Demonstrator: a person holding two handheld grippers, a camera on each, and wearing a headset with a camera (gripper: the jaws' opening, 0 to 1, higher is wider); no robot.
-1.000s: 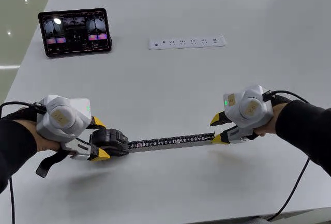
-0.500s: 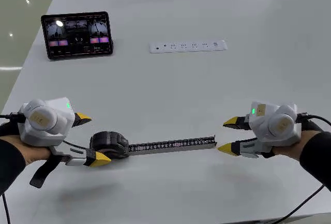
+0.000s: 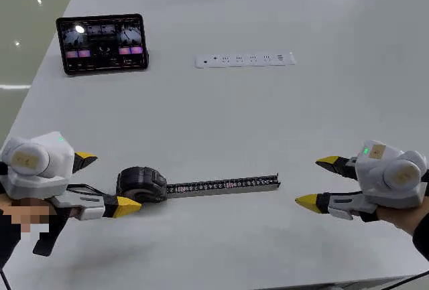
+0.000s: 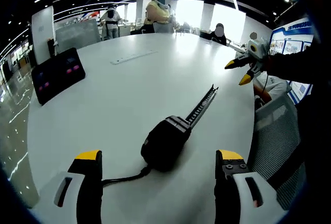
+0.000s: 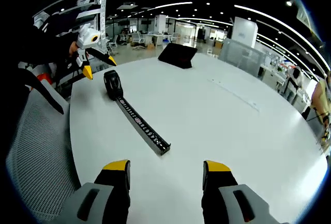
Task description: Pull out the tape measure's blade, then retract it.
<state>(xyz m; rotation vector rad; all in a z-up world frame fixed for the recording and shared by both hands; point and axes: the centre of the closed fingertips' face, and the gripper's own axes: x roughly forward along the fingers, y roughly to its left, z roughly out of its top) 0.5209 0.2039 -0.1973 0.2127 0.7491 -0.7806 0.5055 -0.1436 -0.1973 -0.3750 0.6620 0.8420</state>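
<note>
A black tape measure [image 3: 141, 184] lies on the white table [image 3: 234, 116], its blade [image 3: 224, 184] drawn out to the right and resting flat. My left gripper [image 3: 107, 183] is open just left of the case, not touching it. In the left gripper view the tape measure [image 4: 165, 142] sits ahead between the yellow-tipped jaws, blade [image 4: 202, 103] running away. My right gripper [image 3: 318, 181] is open, a short gap right of the blade's end. The right gripper view shows the blade [image 5: 143, 125] and case [image 5: 113, 84] lying ahead, untouched.
A tablet [image 3: 102, 43] with a lit screen stands at the back left of the table. A white power strip [image 3: 245, 59] lies at the back centre. The table's near edge runs just below both grippers. People sit beyond the table's far end in the left gripper view.
Both grippers let go and pulled apart: the left has backed off the case, the right has moved away from the blade's tip. The tape measure stays put with its blade out.
</note>
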